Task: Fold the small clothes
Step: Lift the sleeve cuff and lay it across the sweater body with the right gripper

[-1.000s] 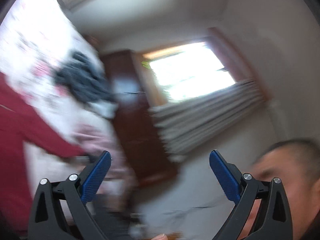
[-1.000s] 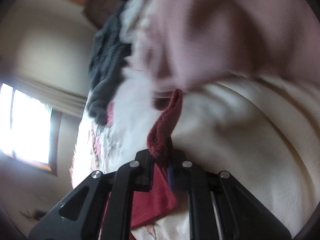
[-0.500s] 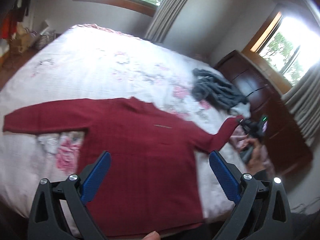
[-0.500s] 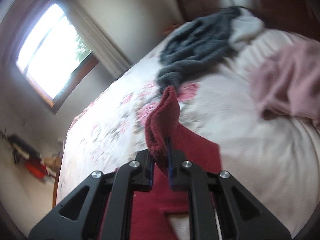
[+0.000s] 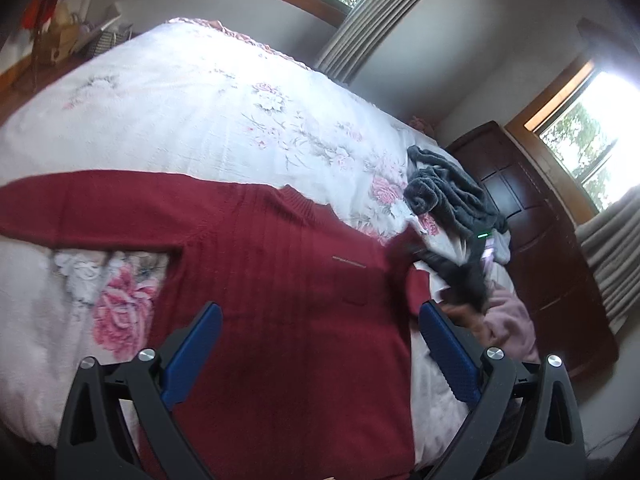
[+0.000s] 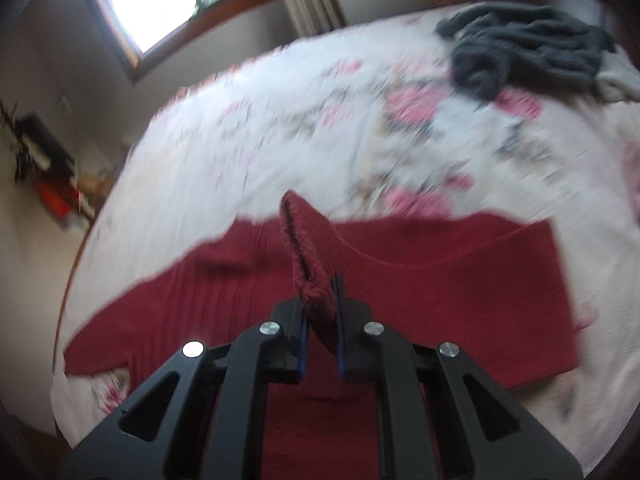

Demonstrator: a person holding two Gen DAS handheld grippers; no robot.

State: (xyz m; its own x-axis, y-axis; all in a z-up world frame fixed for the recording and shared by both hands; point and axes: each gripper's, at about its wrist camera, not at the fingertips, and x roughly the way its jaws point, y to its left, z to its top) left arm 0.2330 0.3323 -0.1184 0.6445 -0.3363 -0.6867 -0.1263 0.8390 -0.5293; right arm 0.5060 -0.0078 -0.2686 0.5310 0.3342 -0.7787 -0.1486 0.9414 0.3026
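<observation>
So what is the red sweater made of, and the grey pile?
The red sweater looks like soft knitted yarn, maybe wool or acrylic: it has ribbed lines and a fuzzy cuff. The grey pile looks like plush fleece, thick, matte and fluffy. Neither fibre can be told for sure.

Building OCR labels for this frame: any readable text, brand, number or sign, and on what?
None readable. The red sweater bears a thin pale strip on its chest, too small to show any lettering. The right gripper, clamped on the sweater's cuff, and the open left gripper show no markings. The floral bedspread carries only a pattern.
</observation>
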